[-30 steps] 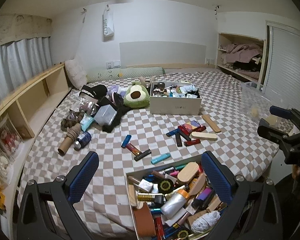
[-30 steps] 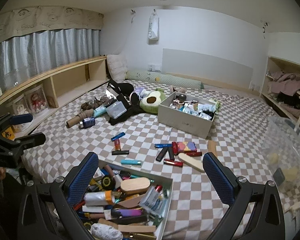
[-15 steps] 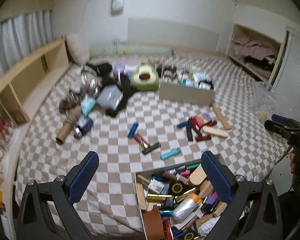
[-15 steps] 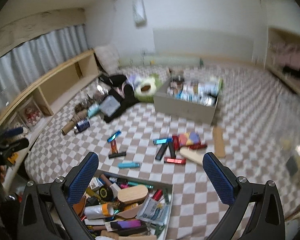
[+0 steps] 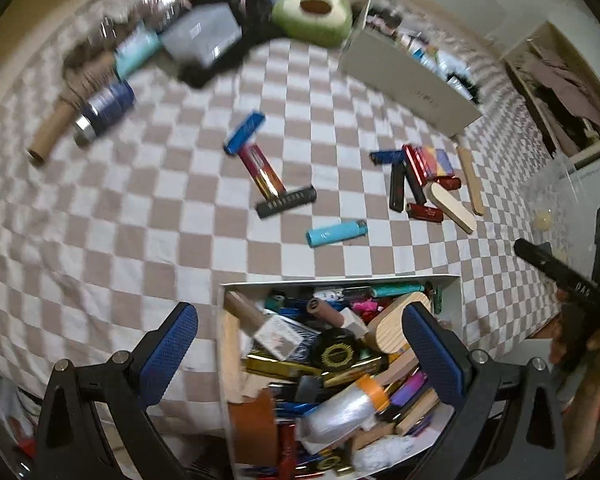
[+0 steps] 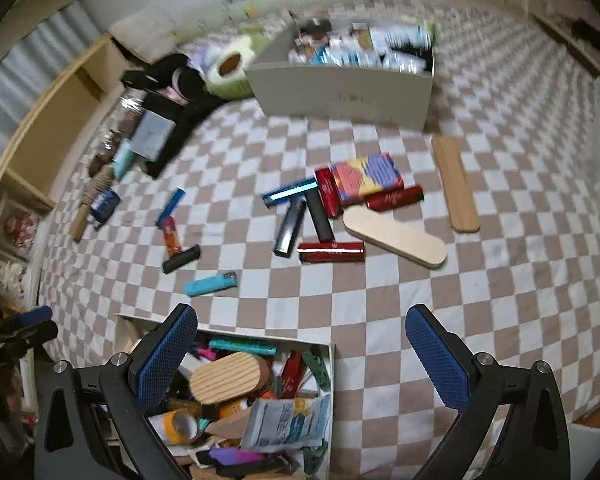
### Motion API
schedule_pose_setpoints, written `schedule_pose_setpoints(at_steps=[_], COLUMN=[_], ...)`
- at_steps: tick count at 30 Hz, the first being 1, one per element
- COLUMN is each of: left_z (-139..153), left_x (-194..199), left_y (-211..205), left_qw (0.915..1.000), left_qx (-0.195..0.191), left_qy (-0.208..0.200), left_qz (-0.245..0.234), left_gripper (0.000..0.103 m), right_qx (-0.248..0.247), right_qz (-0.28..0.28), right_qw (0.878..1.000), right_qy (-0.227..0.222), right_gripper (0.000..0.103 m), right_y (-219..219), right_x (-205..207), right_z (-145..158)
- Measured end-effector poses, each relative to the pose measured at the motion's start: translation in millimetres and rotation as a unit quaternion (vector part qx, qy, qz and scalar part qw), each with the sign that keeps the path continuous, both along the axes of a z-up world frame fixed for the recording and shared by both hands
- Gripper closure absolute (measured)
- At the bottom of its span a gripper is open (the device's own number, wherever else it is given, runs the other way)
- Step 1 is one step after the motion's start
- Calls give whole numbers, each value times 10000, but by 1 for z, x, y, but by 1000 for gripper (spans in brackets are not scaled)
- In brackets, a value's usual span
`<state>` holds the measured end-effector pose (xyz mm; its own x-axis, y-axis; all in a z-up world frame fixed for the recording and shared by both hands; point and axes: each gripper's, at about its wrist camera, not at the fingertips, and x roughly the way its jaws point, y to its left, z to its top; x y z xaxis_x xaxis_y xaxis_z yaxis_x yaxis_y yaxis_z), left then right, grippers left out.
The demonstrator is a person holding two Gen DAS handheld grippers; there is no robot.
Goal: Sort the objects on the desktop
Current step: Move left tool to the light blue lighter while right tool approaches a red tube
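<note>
Both tools spread wide, nothing held. Left tool [image 5: 300, 344] hovers over the near box [image 5: 222, 360], crammed with mixed items. Right tool [image 6: 302, 344] sits above that box's right edge. Cyan lighter [image 6: 211, 283] lies on the checkered bed [image 6: 440, 288] just beyond the box; red/black sticks [image 6: 320, 216] cluster further out.

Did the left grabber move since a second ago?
Yes. The left gripper has tipped down and moved forward over the bed: the open box of clutter now sits higher and bigger, and the back wall is gone.
</note>
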<state>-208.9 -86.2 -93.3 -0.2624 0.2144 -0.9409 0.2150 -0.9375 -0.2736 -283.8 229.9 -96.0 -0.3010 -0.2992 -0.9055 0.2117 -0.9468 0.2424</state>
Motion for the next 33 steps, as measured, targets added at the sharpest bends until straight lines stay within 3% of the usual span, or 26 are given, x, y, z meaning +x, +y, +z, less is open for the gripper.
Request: schedule_pose_setpoints(at_steps=[5,12,18,24,33], left_z=[-26,-56,-82,-97,-116], left_x=[-31,-63,-80,-93,-104], left_y=[12,30,39,44,44], left_qw=[9994,9979,9948,9921,9886], left_qx=[154,249,502,657,779], left_qy=[-315,-585,-887,-1069,-1272], left_qz=[-3,-82,-43,22,209], left_gripper=[0,0,0,0,0], right_qx=[-30,-89,-128,-238,239], right_qz=[-119,-192,-117,-33,-74], right_qw=[9985,9960,9952,9933,9921], right_qy=[-542,-868,-967,-1132,-1229], right_gripper=[0,0,0,14,17], right_y=[-6,-12,-18,-23,-27], right_x=[-23,-48,-67,-83,-97], right_z=[-34,-64,-85,-103,-128])
